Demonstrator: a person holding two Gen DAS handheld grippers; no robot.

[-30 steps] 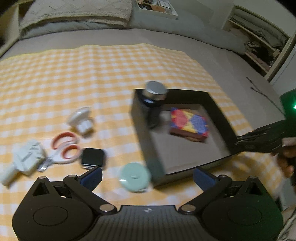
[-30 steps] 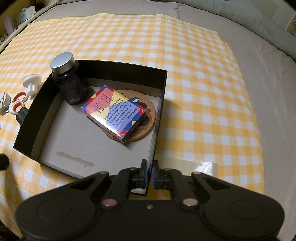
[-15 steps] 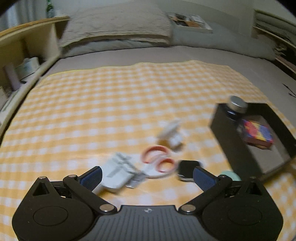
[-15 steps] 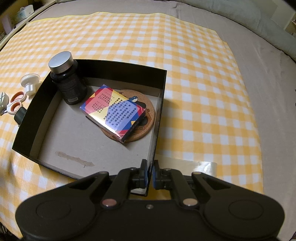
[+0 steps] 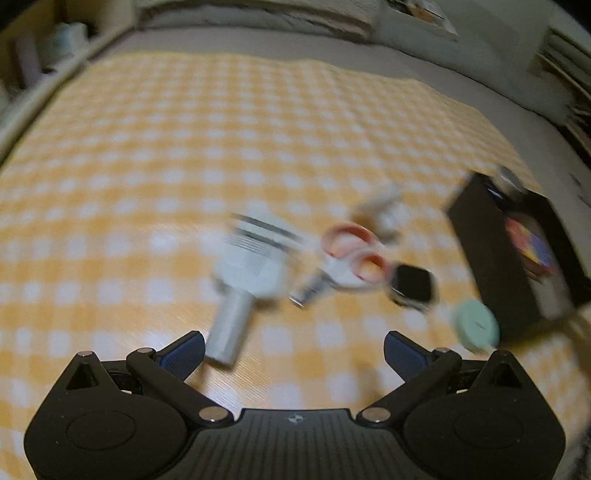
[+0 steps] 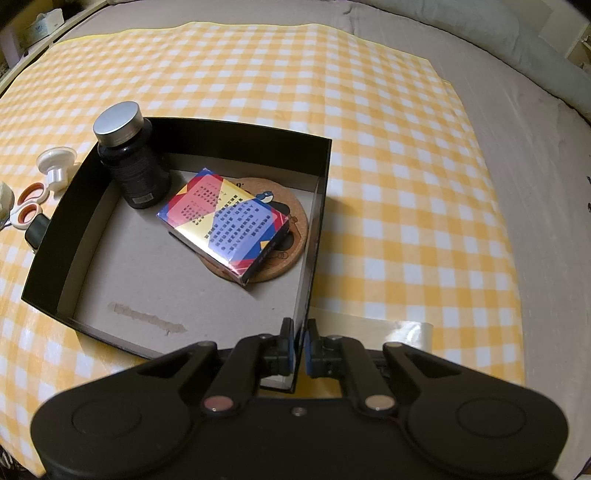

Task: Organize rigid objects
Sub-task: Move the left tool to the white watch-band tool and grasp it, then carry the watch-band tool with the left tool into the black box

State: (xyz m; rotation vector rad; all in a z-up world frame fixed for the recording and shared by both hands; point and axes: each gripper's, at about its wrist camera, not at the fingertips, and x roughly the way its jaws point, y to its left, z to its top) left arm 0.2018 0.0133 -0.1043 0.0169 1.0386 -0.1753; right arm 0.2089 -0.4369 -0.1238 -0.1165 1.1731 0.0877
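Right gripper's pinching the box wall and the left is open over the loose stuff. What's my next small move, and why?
Probably lower the open left gripper onto the white handled tool, which lies closest between its fingers on the checked cloth. The right gripper already steadies the black box, which has free floor.

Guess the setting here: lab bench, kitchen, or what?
Most likely a bedroom: the work surface is a bed. A yellow checked cloth lies spread over a grey mattress, with pillows along its far edge and shelving by the wall.
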